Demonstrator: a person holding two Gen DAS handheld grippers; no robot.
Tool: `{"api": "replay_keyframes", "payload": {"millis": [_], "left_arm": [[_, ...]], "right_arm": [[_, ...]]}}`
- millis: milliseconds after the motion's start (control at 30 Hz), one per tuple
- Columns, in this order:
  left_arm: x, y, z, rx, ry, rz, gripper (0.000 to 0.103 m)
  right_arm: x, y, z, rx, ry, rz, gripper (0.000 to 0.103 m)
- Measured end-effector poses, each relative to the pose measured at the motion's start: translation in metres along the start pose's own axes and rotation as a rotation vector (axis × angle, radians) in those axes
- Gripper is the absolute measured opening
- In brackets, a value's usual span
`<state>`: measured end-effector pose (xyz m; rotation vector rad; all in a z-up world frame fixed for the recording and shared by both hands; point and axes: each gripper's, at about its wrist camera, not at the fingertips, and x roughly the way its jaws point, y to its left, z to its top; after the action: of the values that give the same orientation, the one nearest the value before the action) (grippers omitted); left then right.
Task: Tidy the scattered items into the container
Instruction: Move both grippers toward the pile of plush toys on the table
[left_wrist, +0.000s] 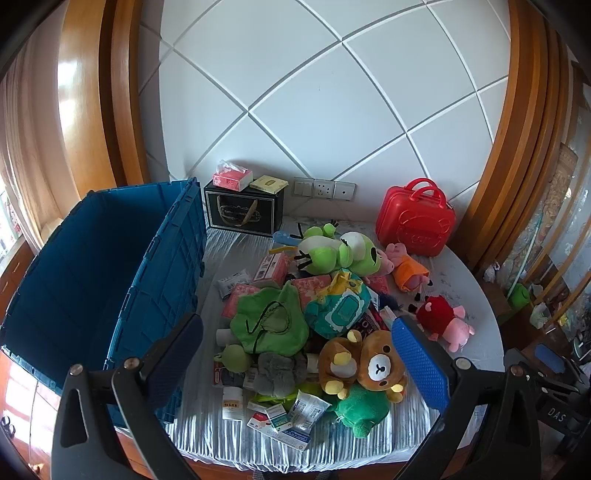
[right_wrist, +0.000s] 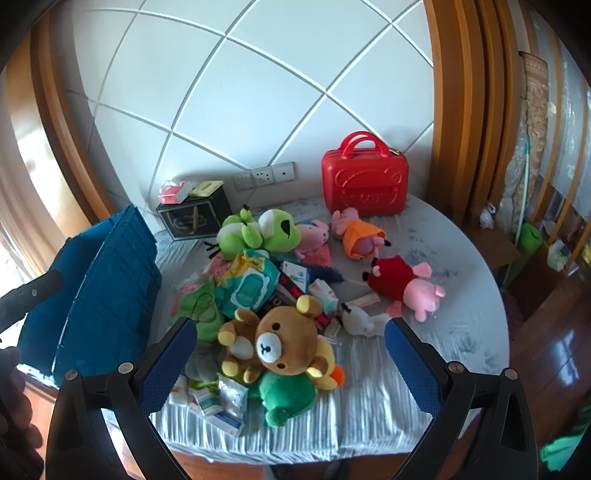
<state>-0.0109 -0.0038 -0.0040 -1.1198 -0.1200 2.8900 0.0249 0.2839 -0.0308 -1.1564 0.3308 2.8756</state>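
Both tools hang above the near edge of the counter (left_wrist: 480, 306), and neither holds anything. The left hand-held gripper (left_wrist: 295, 354) stands wide, its blue pads framing the pile, and the right hand-held gripper (right_wrist: 291, 365) is spread just as far.

Take the brown bear plush (right_wrist: 280, 339) as the marker: it lies at the near middle of the heap, between the right tool's fingers. A green plush (right_wrist: 284, 398) sits just under it toward the near edge, with small medicine boxes and sachets (right_wrist: 218, 402) to that plush's left. Beyond the bear rests a teal wet-wipes pack (right_wrist: 247, 288), and farther back a green frog plush (right_wrist: 258, 230). To the bear's right lies a pig plush in a red dress (right_wrist: 406, 280), and behind that a pig plush in orange (right_wrist: 360, 236). A red toy suitcase (right_wrist: 364, 181) stands upright at the far right by the wall.

Left of the bear, the open blue storage crate (left_wrist: 92, 266) sits on the counter's left side. Behind it a black gift box (left_wrist: 243, 210) carries a pink tissue pack (left_wrist: 232, 177).
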Motion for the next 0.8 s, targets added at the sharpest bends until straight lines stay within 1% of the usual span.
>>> {"api": "replay_keyframes", "payload": {"millis": [267,467,533,600,733,800], "left_arm": [[0.004,0.003,-0.003,0.014,0.0,-0.001,0.103],[0.028,0.012,-0.015,0.022,0.013,-0.084,0.103],[0.043,0.013,-0.024,0.034,0.036,-0.105,0.103],[0.061,0.01,-0.035,0.054,0.087,-0.128,0.103],[0.098,0.001,-0.058,0.101,0.175,-0.138,0.103],[0.113,-0.003,-0.07,0.116,0.19,-0.143,0.103]], "right_arm": [[0.002,0.002,-0.003,0.0,0.006,-0.014,0.103],[0.012,0.0,-0.014,-0.002,0.002,-0.061,0.103],[0.017,-0.004,-0.02,-0.006,0.003,-0.09,0.103],[0.025,-0.01,-0.027,0.002,0.013,-0.105,0.103],[0.043,-0.02,-0.045,0.001,0.049,-0.126,0.103],[0.051,-0.028,-0.054,0.009,0.066,-0.132,0.103]]}}
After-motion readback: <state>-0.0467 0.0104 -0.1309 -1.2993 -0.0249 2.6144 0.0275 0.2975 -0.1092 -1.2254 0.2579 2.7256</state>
